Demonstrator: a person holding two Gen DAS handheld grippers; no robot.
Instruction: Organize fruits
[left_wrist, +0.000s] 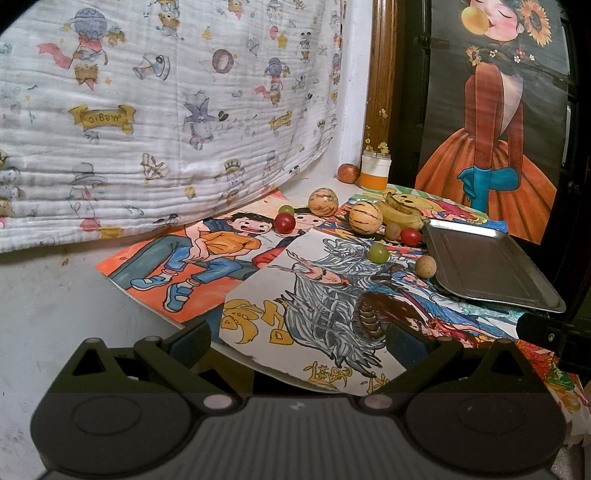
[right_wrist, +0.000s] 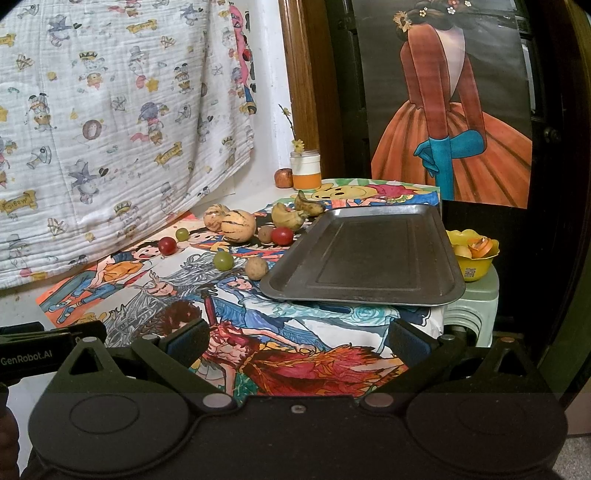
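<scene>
Both claws are held low at the near edge of the surface (left_wrist: 55, 295), which is covered with coloured drawings (left_wrist: 207, 254). The left claw (left_wrist: 297, 341) has its fingers spread wide and grips nothing; the right claw (right_wrist: 297, 341) is likewise wide open and empty. Both are well apart from the fruit. A metal tray (right_wrist: 369, 258) lies at the right side of the surface, with nothing in it. The fruits lie loose on the drawings to the left of the tray. Two striped yellow melons (right_wrist: 238, 225) sit touching each other toward the rear. Two small bananas (right_wrist: 286, 216) lie just behind the tray's far left corner. A red cherry tomato (right_wrist: 282, 235) and a brown round fruit (right_wrist: 265, 233) touch each other beside the bananas. A second brown round fruit (right_wrist: 256, 268) rests just beside the tray's left edge, with a green grape (right_wrist: 223, 261) near it. Farther left are a second red tomato (right_wrist: 167, 245) and a second green grape (right_wrist: 182, 233). A red apple (right_wrist: 283, 177) and a white-and-orange jar (right_wrist: 306, 170) stand against the back wall. A yellow bowl (right_wrist: 476, 262) sits on a stool to the right of the tray.
</scene>
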